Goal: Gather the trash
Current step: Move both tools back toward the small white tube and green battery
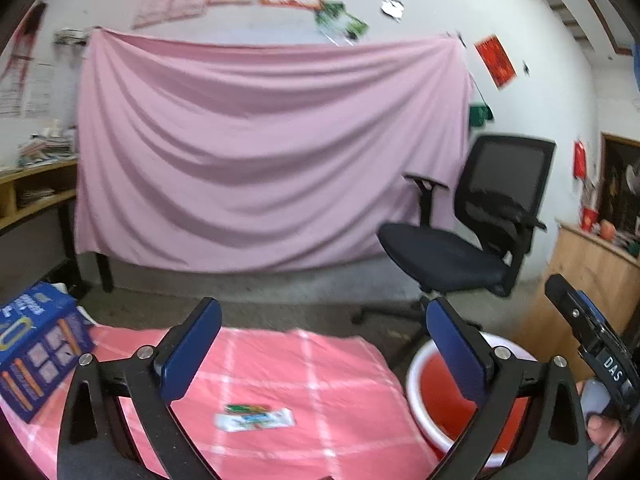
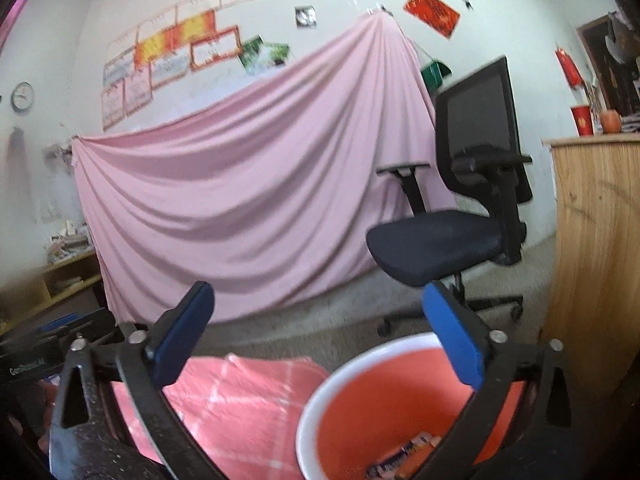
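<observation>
A white snack wrapper with a green and red strip (image 1: 255, 417) lies on the pink checked cloth (image 1: 280, 364). My left gripper (image 1: 324, 344) is open and empty above the cloth, with the wrapper below and between its blue pads. A red bin with a white rim (image 1: 452, 404) stands to the right of the cloth. My right gripper (image 2: 320, 334) is open and empty above the bin (image 2: 360, 412). Wrappers (image 2: 404, 456) lie in the bottom of the bin. The right gripper's body (image 1: 592, 344) shows at the right edge of the left wrist view.
A blue printed box (image 1: 36, 344) stands on the cloth's left side. A black office chair (image 1: 472, 236) stands behind the bin. A wooden cabinet (image 2: 596, 240) is at the right. A pink sheet (image 1: 264, 152) hangs behind. Shelves (image 1: 32, 192) are at the left.
</observation>
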A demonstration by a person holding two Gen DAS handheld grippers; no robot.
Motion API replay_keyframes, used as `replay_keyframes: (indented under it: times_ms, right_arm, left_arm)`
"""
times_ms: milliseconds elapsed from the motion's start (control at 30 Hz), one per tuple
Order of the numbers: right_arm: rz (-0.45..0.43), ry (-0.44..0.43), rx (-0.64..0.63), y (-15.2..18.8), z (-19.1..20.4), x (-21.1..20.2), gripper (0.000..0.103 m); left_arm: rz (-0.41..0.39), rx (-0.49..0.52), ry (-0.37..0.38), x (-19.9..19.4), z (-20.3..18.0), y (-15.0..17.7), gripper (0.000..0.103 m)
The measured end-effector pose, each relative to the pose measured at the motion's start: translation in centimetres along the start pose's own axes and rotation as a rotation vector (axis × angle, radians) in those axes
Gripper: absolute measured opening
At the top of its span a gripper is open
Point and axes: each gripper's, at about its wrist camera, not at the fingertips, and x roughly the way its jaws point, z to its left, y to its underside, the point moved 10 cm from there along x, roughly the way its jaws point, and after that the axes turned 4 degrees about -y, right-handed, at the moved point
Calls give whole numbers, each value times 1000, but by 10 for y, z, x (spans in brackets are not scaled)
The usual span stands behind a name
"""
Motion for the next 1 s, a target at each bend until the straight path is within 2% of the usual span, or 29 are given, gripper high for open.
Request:
replay_keyframes:
  times_ms: [267, 433, 733, 1000]
  right_arm:
    - [-90, -99, -56, -11, 57, -2, 103]
    - [-121, -151, -90, -11, 91, -2, 103]
    - [-81, -231, -174, 12, 142, 12, 103]
    - [11, -286, -260, 44, 172, 29, 103]
  left_arm:
    - [-96, -48, -105, -27, 65, -8, 101]
    - [-141, -38, -153, -43, 94, -10, 101]
    - [-166, -13, -218, -56, 138, 2, 101]
    - [-122, -27, -258, -52, 174, 23, 101]
